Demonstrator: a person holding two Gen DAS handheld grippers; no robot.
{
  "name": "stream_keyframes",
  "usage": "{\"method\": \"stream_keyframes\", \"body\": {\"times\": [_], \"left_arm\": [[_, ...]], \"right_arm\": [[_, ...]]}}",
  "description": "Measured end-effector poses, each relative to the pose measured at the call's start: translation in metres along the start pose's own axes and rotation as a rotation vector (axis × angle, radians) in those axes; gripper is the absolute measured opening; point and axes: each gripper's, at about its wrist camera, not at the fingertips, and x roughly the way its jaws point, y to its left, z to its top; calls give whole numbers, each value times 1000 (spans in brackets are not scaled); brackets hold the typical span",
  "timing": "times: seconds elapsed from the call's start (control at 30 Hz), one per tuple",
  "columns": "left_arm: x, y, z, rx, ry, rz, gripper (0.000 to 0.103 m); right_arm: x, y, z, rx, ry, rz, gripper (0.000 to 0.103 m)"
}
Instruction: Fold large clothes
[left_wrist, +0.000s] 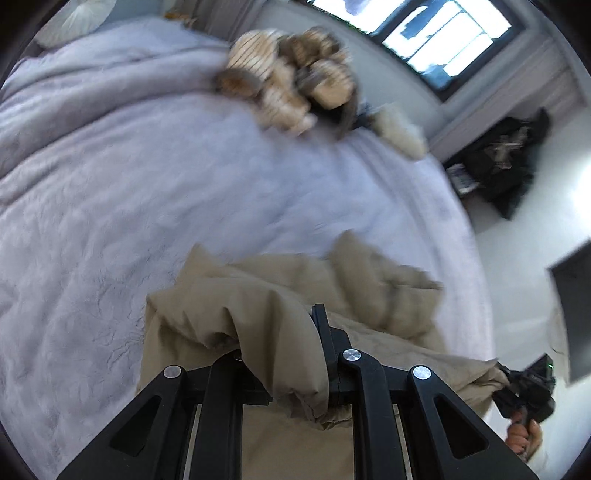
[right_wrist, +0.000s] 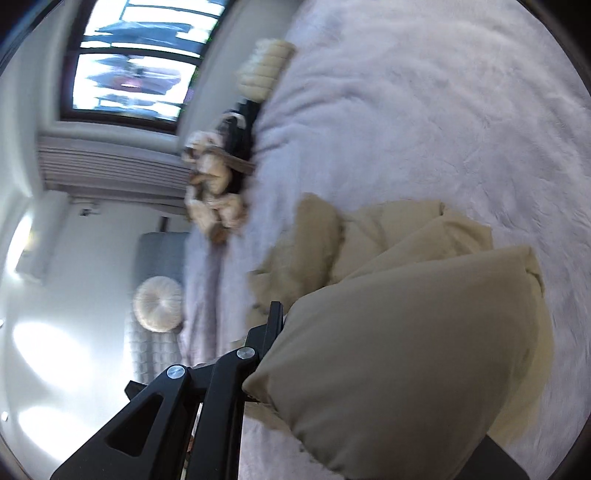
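Note:
A large beige garment (left_wrist: 258, 295) lies bunched on the lilac bedspread (left_wrist: 147, 184). My left gripper (left_wrist: 284, 332) is shut on a fold of it, and the cloth drapes over the left finger and hides it. In the left wrist view the right gripper (left_wrist: 524, 387), in a hand, holds the garment's other end at the lower right. In the right wrist view the beige garment (right_wrist: 406, 332) hangs over my right gripper (right_wrist: 295, 332) and hides the right finger; the gripper is shut on the cloth. Both views are motion-blurred.
A pile of tan and brown striped clothes (left_wrist: 295, 81) lies at the bed's far edge, also seen in the right wrist view (right_wrist: 214, 184). A window (left_wrist: 443, 37) is beyond. A round white cushion (right_wrist: 159, 302) and dark clothes (left_wrist: 506, 166) sit beside the bed.

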Motion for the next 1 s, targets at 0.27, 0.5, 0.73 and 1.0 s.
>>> {"method": "stream_keyframes", "body": {"times": [0.27, 0.5, 0.73, 1.0], "left_arm": [[47, 4, 6, -24, 42, 86, 36], [7, -11, 20, 21, -35, 129, 55], [-14, -33, 21, 108, -181, 187, 55], [75, -11, 9, 50, -21, 326, 55]], "right_arm": [[58, -36, 21, 66, 59, -77, 15], [41, -12, 25, -14, 63, -48, 67], [5, 23, 17, -267, -31, -192, 39], [31, -25, 25, -240, -44, -382, 29]]}}
